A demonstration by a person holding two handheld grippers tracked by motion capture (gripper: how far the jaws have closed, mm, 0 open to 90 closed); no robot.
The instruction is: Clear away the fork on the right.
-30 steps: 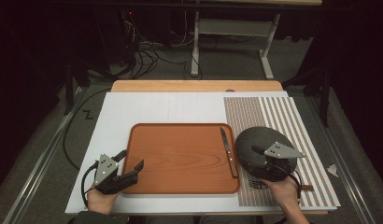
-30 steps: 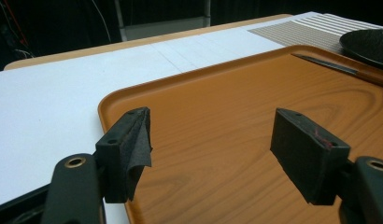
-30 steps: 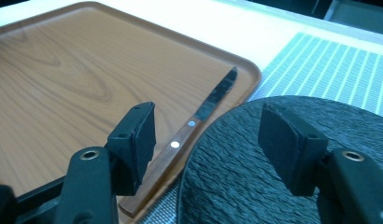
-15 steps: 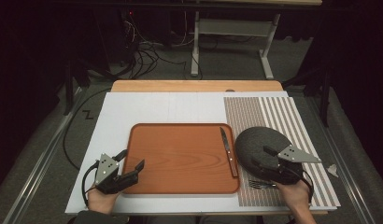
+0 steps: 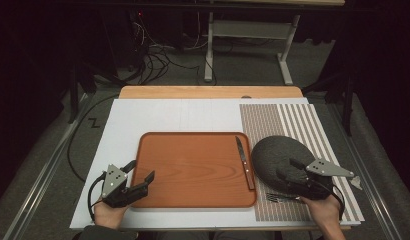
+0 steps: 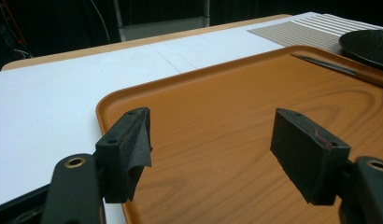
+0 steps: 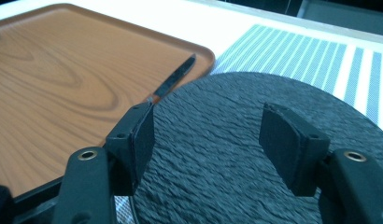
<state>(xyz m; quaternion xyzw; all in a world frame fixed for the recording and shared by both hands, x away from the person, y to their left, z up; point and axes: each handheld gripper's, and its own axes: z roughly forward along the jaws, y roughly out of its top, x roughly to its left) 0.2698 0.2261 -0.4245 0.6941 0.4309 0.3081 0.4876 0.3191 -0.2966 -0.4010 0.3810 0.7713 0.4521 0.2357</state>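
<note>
Your bench (image 5: 143, 120) is covered by a white board, with a striped placemat (image 5: 298, 125) laid over its right side. The wooden tray (image 5: 193, 167) sits in the middle of the board, bare except for a knife (image 5: 244, 161) that lies along its right edge, blade pointing away from you. Just right of the tray, on the striped placemat, rests the dark slate plate (image 5: 275, 157), round and rough-surfaced. A fork (image 5: 282, 198) lies on the placemat just in front of the plate, close to your right hand (image 5: 325, 212).

Your right tongs (image 7: 206, 140) hover over the near part of the plate with the jaws spread wide and nothing between them; in the right gripper view the slate shows through the gap, and the knife lies beyond the left jaw.

Your left tongs (image 6: 210, 149) sit at the tray's near left corner, jaws likewise wide apart and holding nothing, pointing across the tray's wood grain. The pad on one jaw looks peeled and loose at its edge.
</note>
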